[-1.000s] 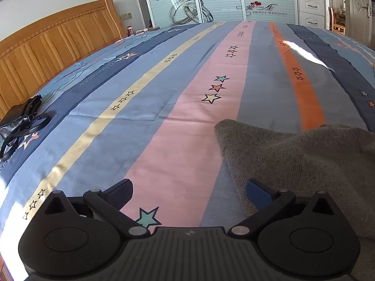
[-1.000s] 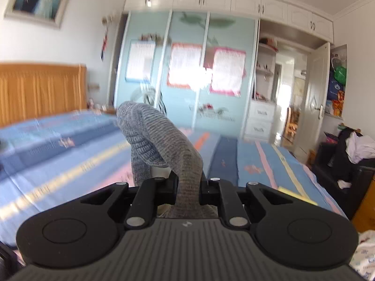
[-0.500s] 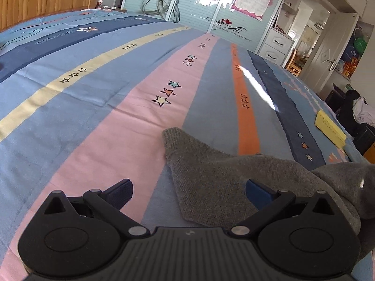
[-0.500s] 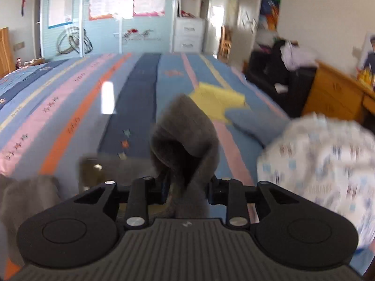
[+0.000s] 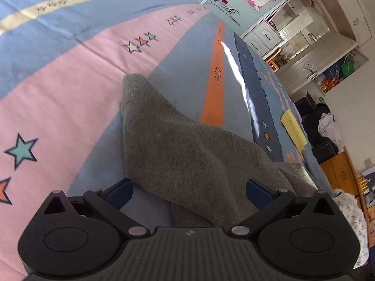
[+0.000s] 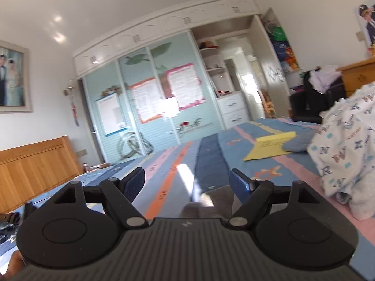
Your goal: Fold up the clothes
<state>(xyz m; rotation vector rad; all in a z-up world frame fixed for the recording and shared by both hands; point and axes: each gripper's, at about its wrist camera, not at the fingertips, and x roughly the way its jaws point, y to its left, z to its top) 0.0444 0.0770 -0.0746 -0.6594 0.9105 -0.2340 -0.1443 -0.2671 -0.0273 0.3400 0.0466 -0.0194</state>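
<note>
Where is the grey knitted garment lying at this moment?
In the left wrist view the grey knitted garment lies on the striped bedsheet, across its grey-blue stripe beside the orange one, reaching between the open left gripper fingers without being pinched.

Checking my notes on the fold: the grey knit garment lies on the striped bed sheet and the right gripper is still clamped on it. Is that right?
Not quite. In the right wrist view the right gripper is not clamped: its jaws stand apart and are opening, with nothing pressed between them. The grey knit garment does lie on the striped bed sheet.
</note>
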